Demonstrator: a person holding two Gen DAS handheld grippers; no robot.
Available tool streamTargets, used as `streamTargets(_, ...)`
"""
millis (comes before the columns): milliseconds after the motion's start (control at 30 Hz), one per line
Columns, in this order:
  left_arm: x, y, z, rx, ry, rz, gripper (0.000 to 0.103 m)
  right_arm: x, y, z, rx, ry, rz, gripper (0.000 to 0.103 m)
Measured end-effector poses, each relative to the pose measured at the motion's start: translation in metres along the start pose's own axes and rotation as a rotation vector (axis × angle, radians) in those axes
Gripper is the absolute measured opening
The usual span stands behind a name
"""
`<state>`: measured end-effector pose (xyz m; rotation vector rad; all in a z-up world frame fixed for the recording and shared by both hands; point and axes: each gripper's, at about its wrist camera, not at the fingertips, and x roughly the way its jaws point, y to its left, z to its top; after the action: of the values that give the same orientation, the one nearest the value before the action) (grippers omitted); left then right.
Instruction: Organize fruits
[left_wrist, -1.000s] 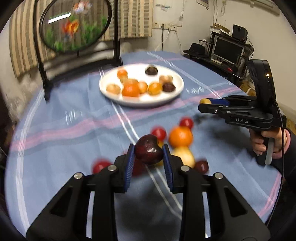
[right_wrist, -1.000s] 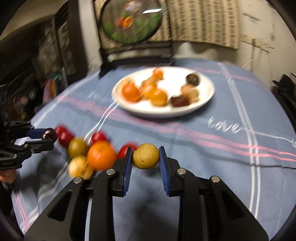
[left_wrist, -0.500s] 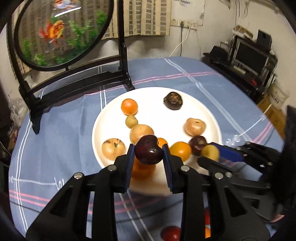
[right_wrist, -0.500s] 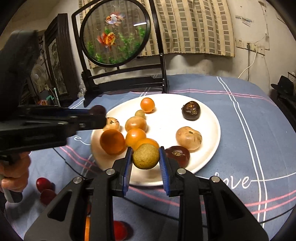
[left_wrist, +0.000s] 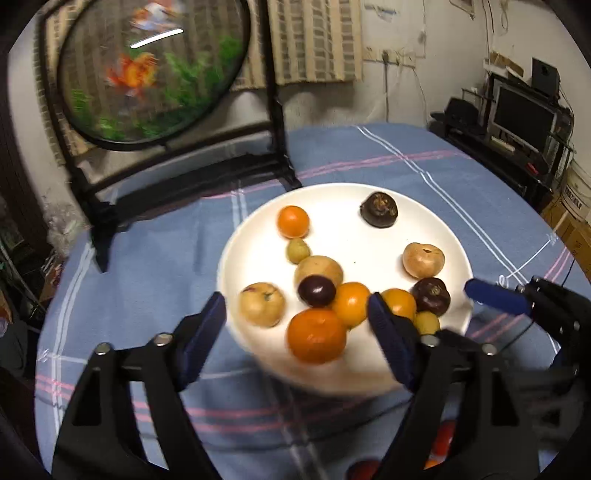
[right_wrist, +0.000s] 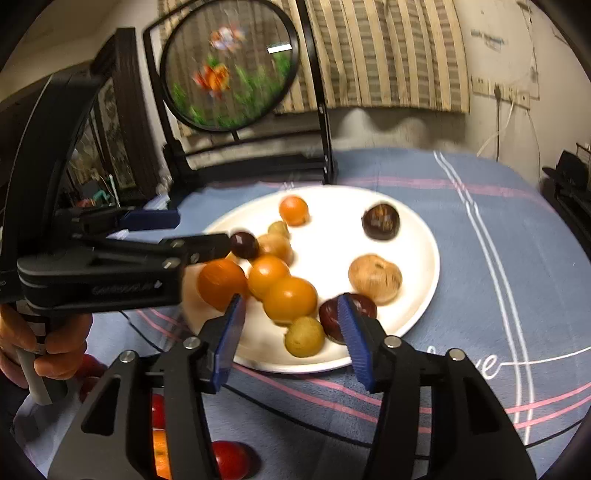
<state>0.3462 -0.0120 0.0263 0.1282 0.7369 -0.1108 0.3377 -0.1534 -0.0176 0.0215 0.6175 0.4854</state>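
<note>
Both fruits now released onto plate (left_wrist: 436, 221), left gripper (left_wrist: 295, 325) and right gripper (right_wrist: 291, 328) fingers parting, empty

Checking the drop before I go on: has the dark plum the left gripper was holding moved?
Yes. The dark plum has left the opening left gripper and now rests on the white plate among the fruit.

Left wrist view looks forward and downward along its own fingers, close over the near rim of the white plate (left_wrist: 458, 254). Right wrist view faces the same plate (right_wrist: 424, 236) from its near right side, likewise close. Both share the plate, the blue tablecloth (left_wrist: 147, 280) and the round fish screen (right_wrist: 229, 66) behind.
</note>
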Motion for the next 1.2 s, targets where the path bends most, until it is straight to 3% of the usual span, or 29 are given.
streamTargets(133,-0.055,0.017,-0.028,-0.027,-0.084,0.032,0.096,-0.024,0.010,-0.002,-0.016,-0.035,0.018,0.054)
streamTargets(267,-0.091,0.029,-0.066,-0.060,-0.114,0.023,0.099,-0.042,0.027,-0.021,-0.051,-0.003,0.080,0.054)
streamTargets(433,-0.109,0.047,-0.116,-0.166,-0.126,-0.008,0.100,-0.059,0.053,-0.051,-0.205,0.011,0.055,0.056)
streamTargets(533,-0.103,0.055,-0.131,-0.191,-0.099,0.020,0.100,-0.067,0.055,-0.064,-0.199,0.061,0.120,0.056)
streamTargets(667,-0.104,0.057,-0.135,-0.149,-0.089,0.118,0.100,-0.074,0.061,-0.076,-0.233,0.133,0.162,0.056)
streamTargets(933,-0.106,0.061,-0.139,-0.142,-0.090,0.195,0.100,-0.069,0.091,-0.104,-0.347,0.252,0.215,0.056)
streamTargets(1133,-0.103,0.061,-0.142,-0.133,-0.076,0.204,0.100,-0.070,0.099,-0.112,-0.378,0.272,0.234,0.055)
streamTargets(1200,-0.104,0.060,-0.142,-0.126,-0.076,0.209,0.100,-0.069,0.099,-0.114,-0.381,0.281,0.236,0.050)
